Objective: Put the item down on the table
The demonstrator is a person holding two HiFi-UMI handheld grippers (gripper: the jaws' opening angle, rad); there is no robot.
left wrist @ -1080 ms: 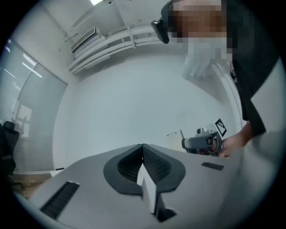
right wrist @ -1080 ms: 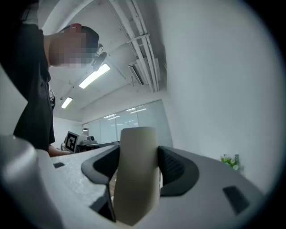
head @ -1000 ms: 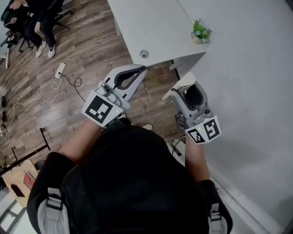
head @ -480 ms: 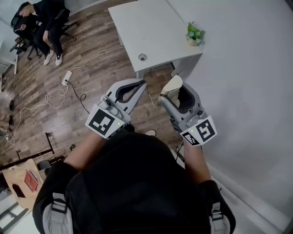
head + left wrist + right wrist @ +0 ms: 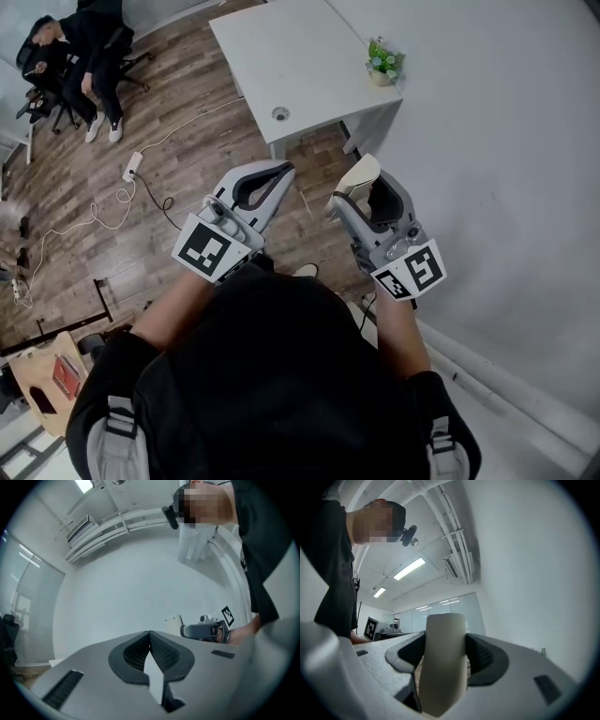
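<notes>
My right gripper (image 5: 366,186) is shut on a cream, flat rounded item (image 5: 359,174), held in the air above the wood floor. In the right gripper view the item (image 5: 443,663) stands upright between the two dark pads. My left gripper (image 5: 281,172) is beside it, shut with nothing in it; its jaws (image 5: 150,641) meet tip to tip. The white table (image 5: 300,56) stands ahead of both grippers, a short way off. From the left gripper view I see the right gripper (image 5: 204,630) and the item (image 5: 174,619).
A small potted plant (image 5: 382,61) sits at the table's far right corner by the white wall (image 5: 506,141). The tabletop has a round cable hole (image 5: 279,113). A power strip and cable (image 5: 131,167) lie on the floor. A seated person (image 5: 75,56) is at far left.
The head view has shifted, so the table and plant sit further up and left in it. Both grippers keep their hold and stay side by side, roughly where they were.
</notes>
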